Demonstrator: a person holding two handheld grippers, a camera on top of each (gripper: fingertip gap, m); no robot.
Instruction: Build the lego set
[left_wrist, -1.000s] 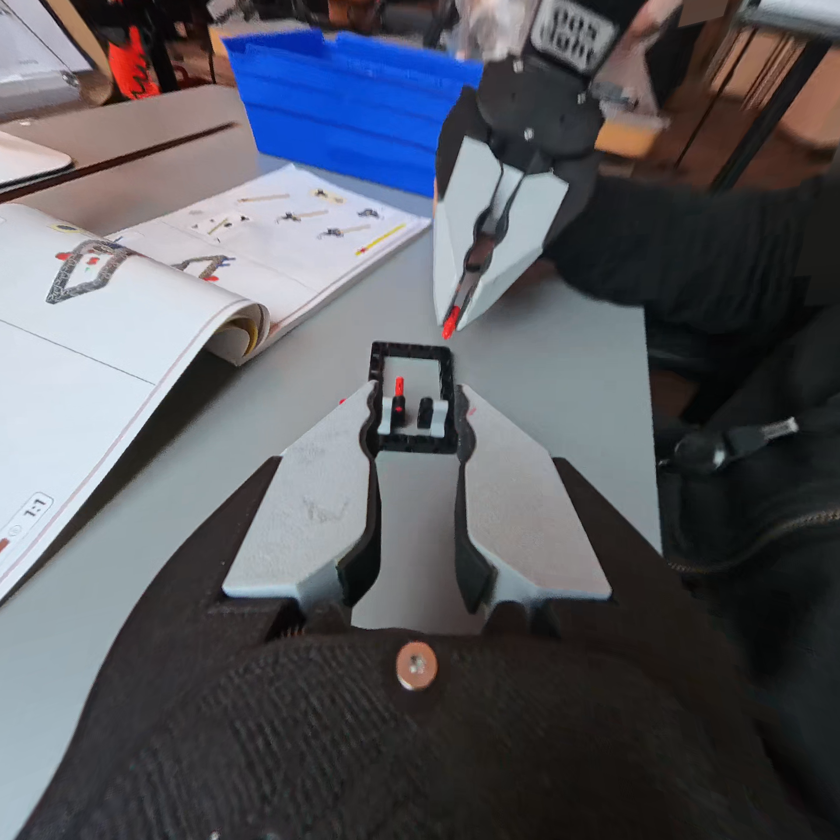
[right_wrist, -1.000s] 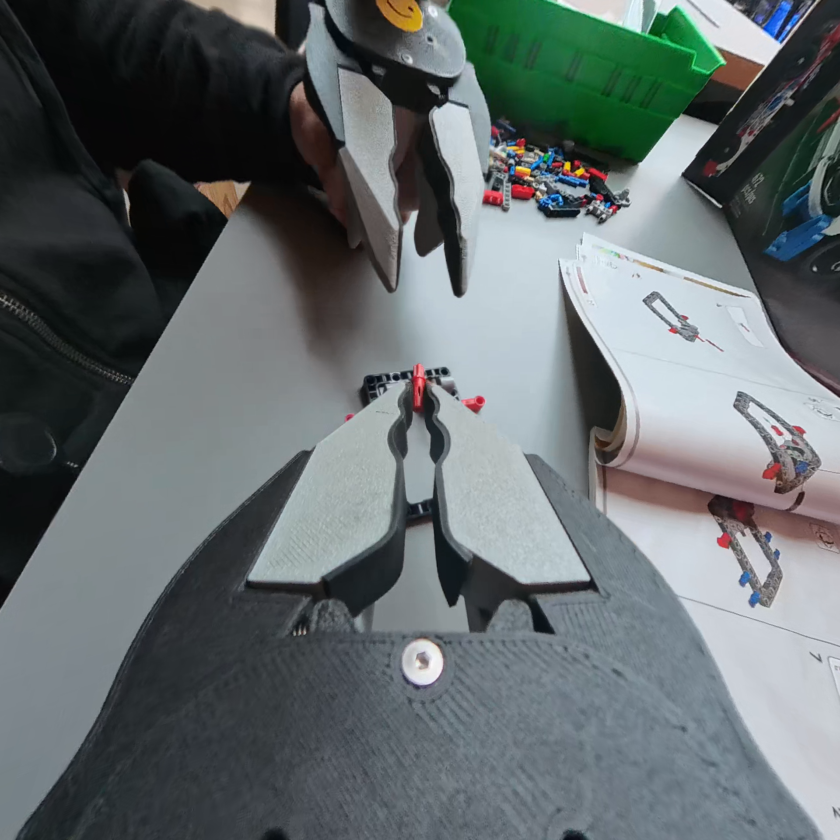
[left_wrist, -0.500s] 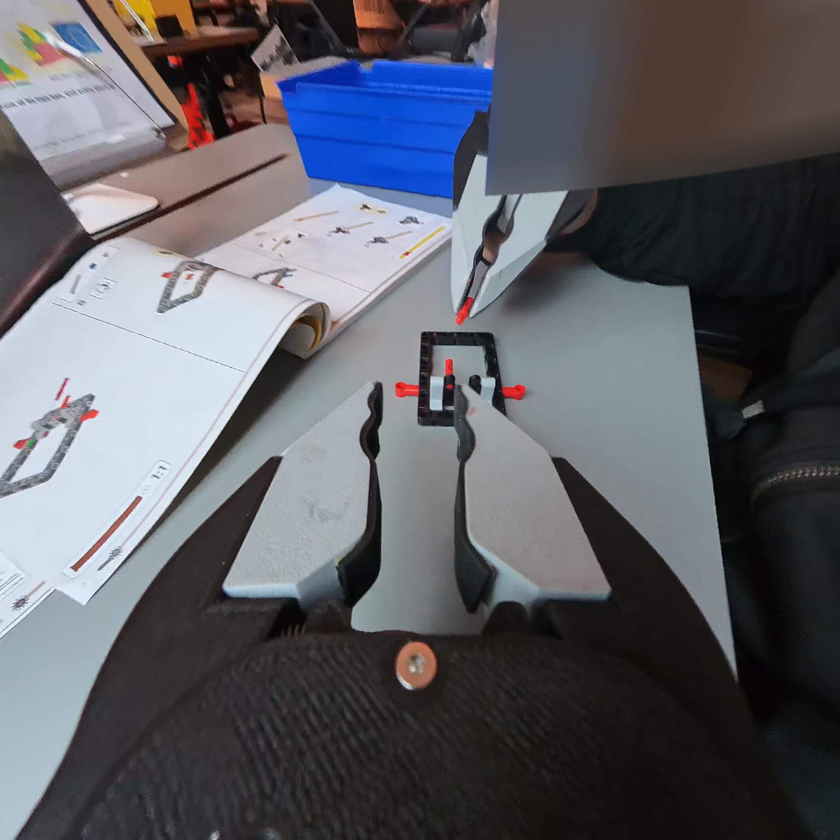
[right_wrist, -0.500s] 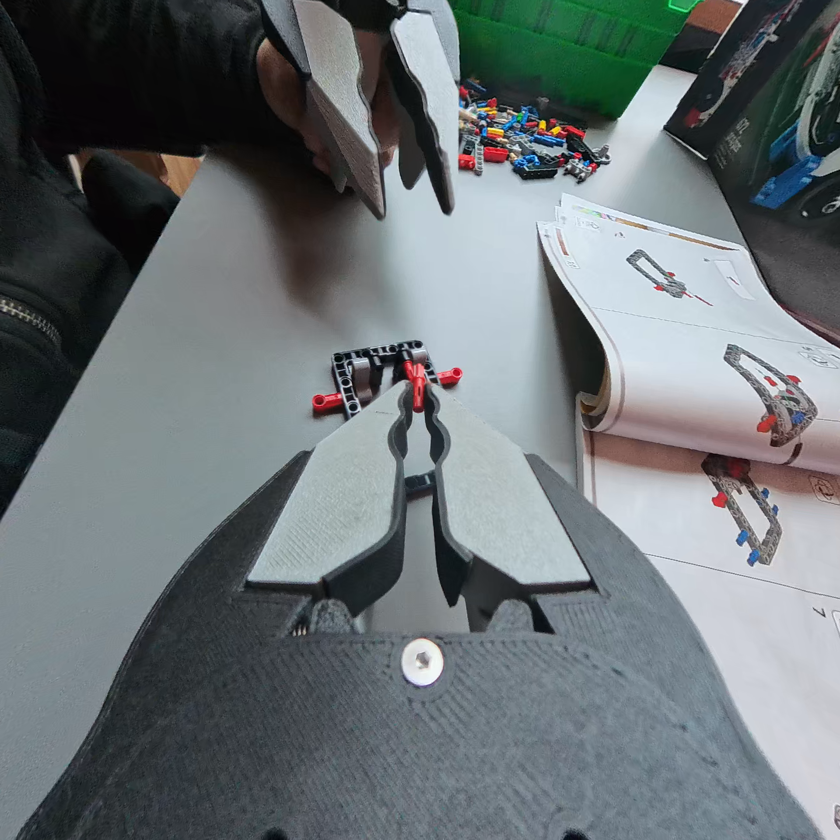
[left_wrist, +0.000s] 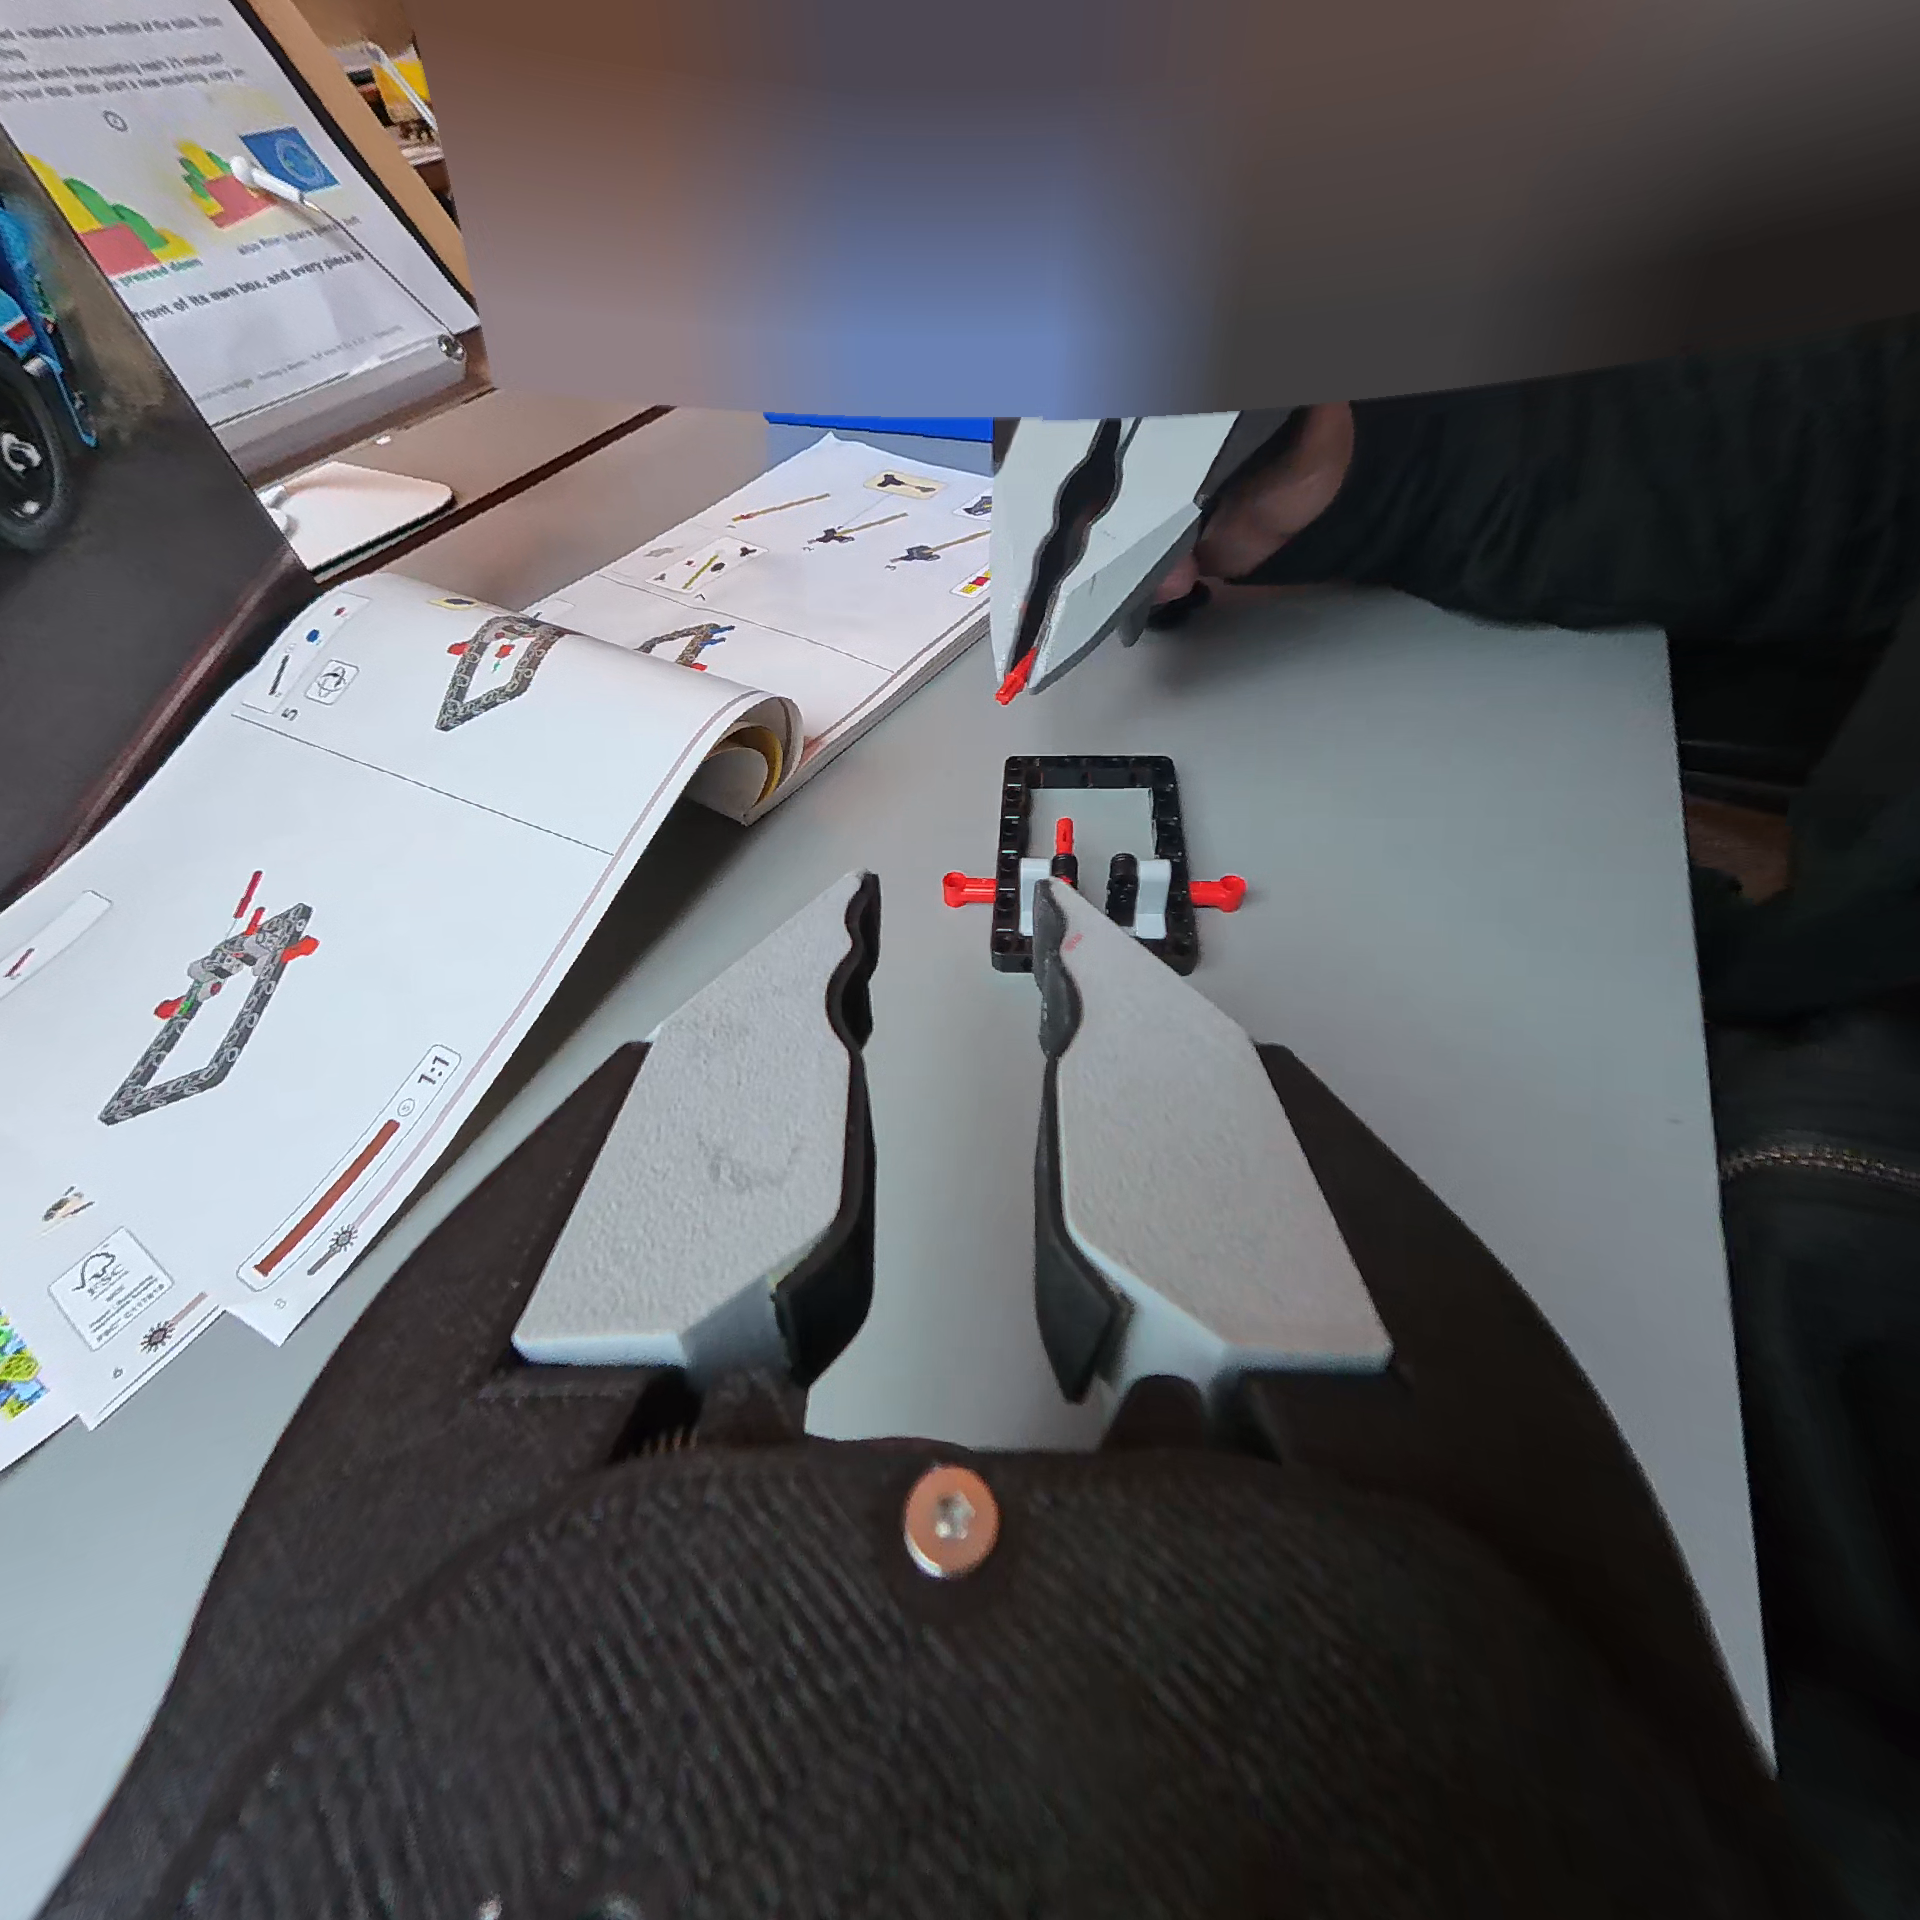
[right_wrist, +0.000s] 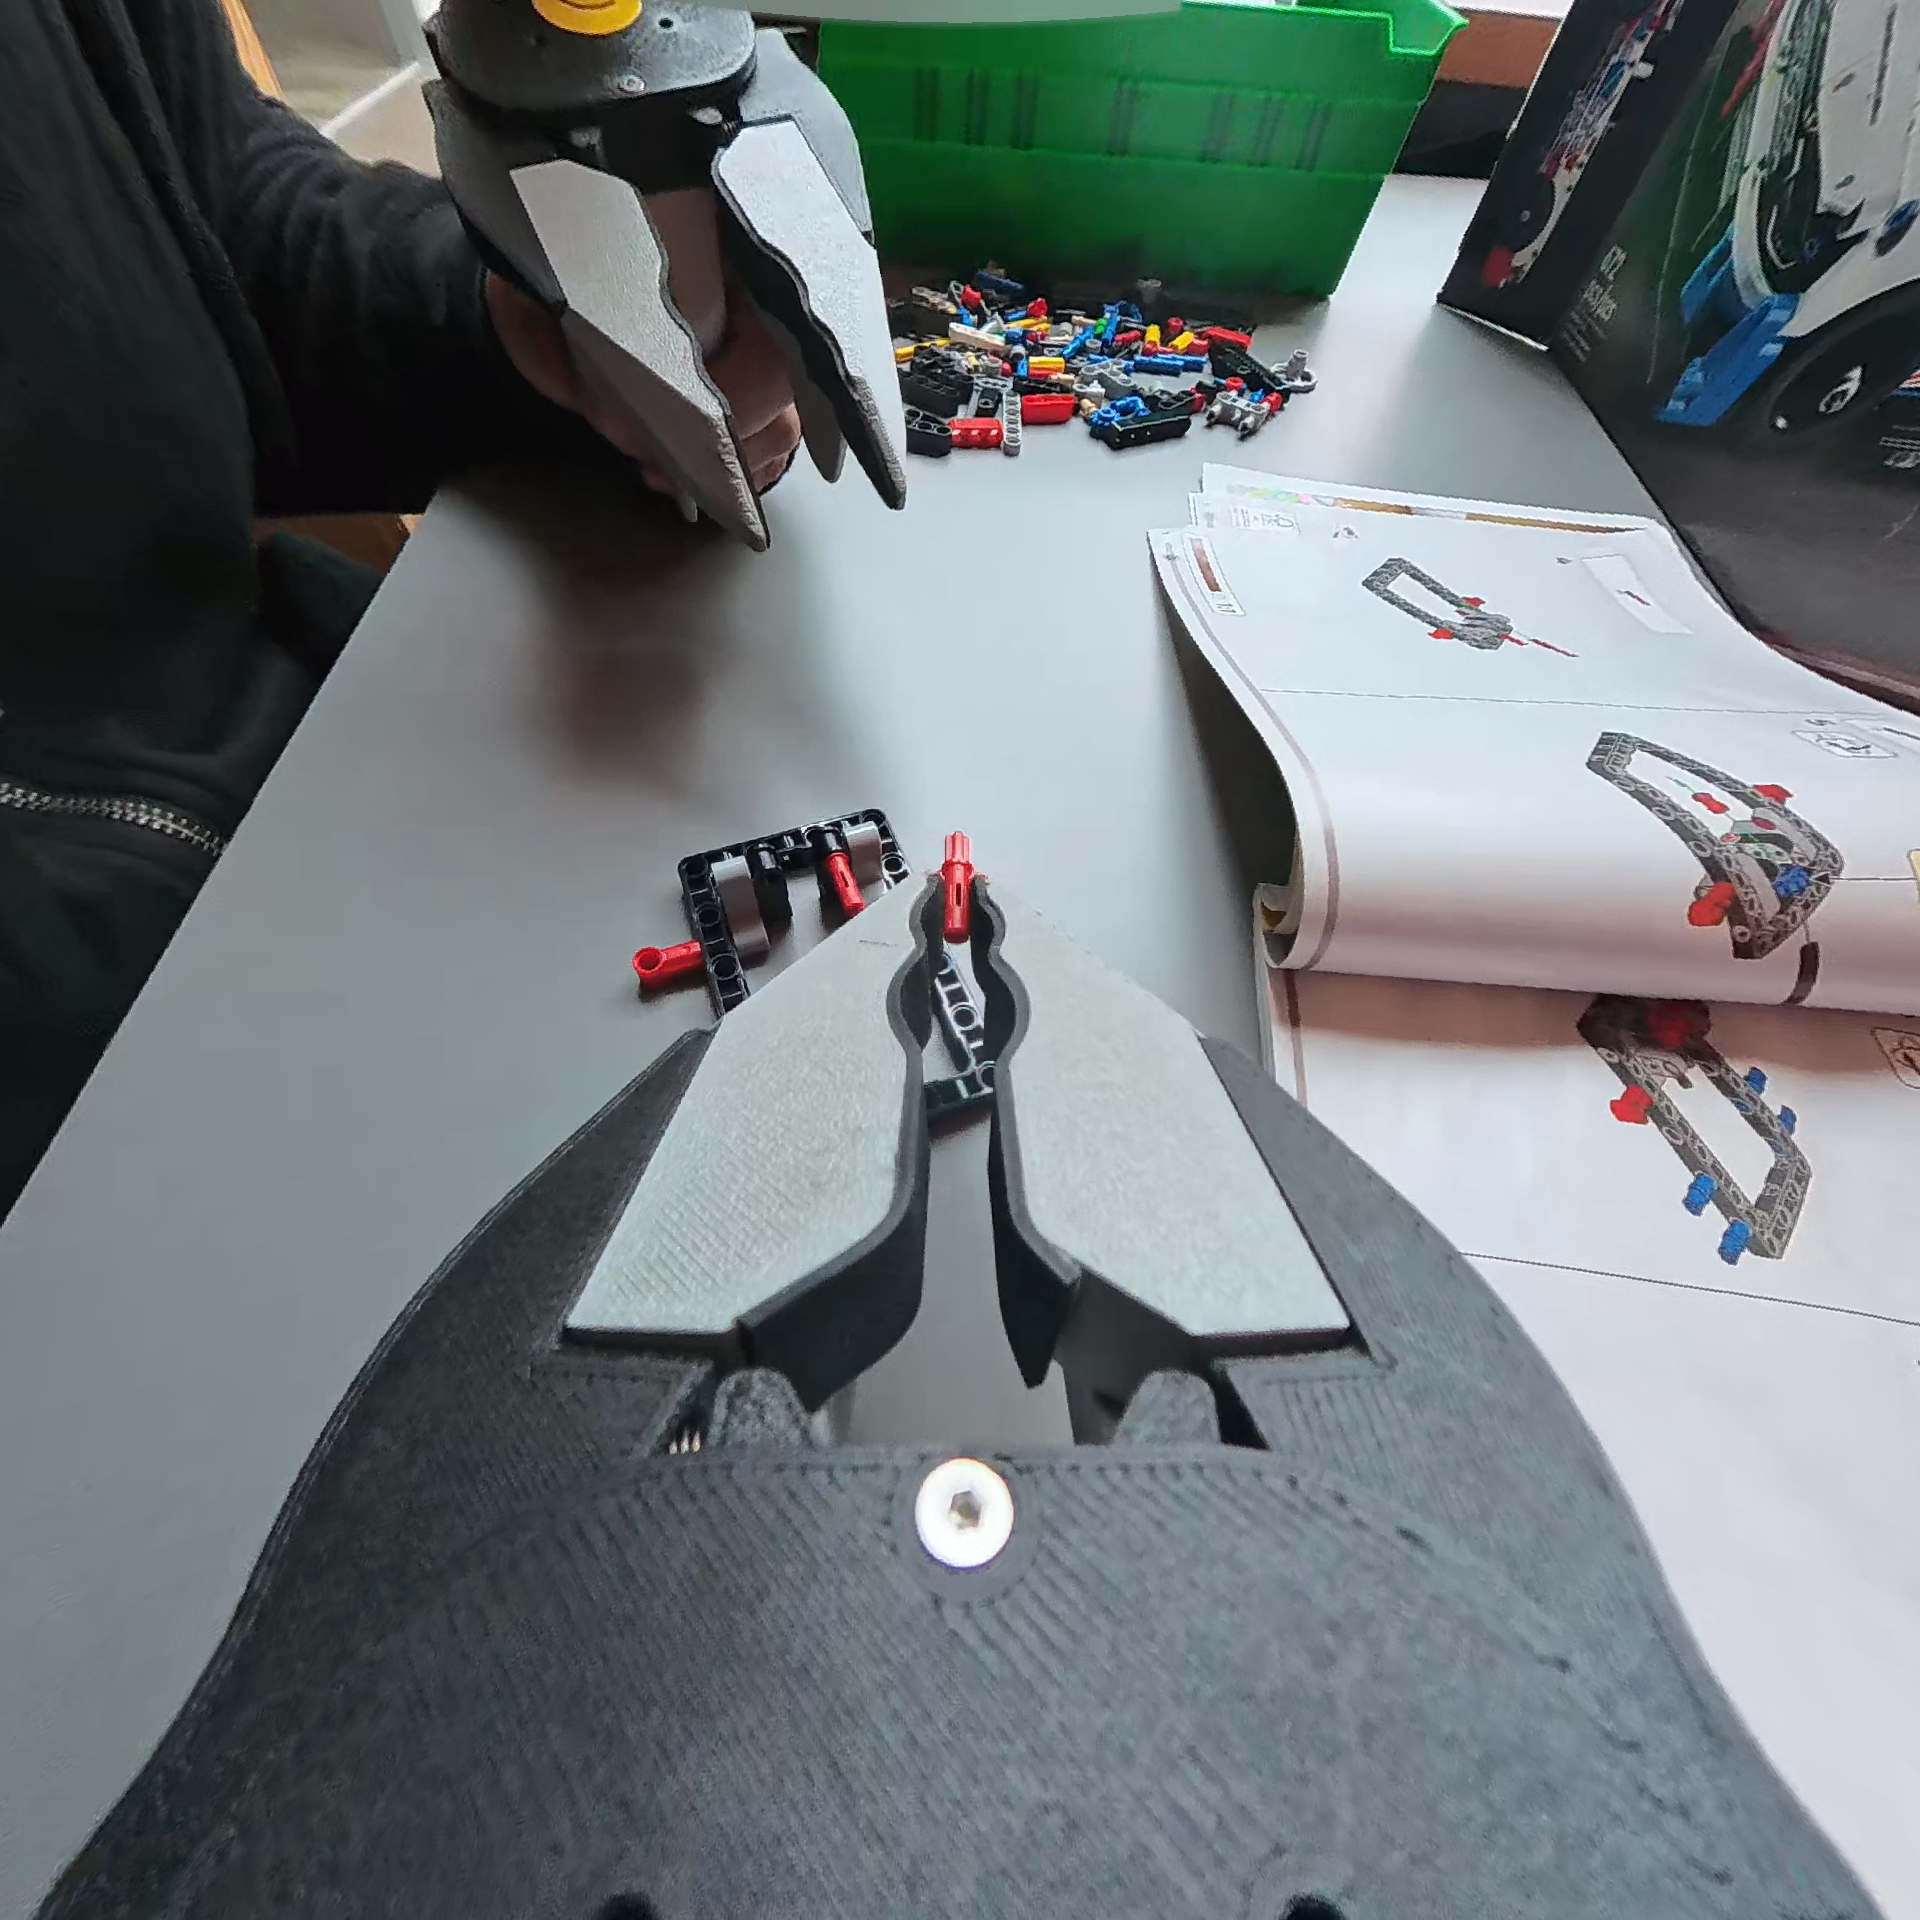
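Lego frame (left_wrist: 1091, 862), a black rectangle with grey blocks and red pins fitted across it, is lying flat on the grey desk (left_wrist: 1455, 935), just beside the open instruction booklet (left_wrist: 416, 831). The right gripper (right_wrist: 956, 883) is hovering over it, its jaws clenching a small red pin (right_wrist: 954, 883) that is sticking out past the tips. The left gripper (left_wrist: 951, 904) is hanging near the frame with its jaws released and holding nothing. Loose pieces (right_wrist: 1091, 364) are sitting farther off, in front of a green bin (right_wrist: 1122, 156)
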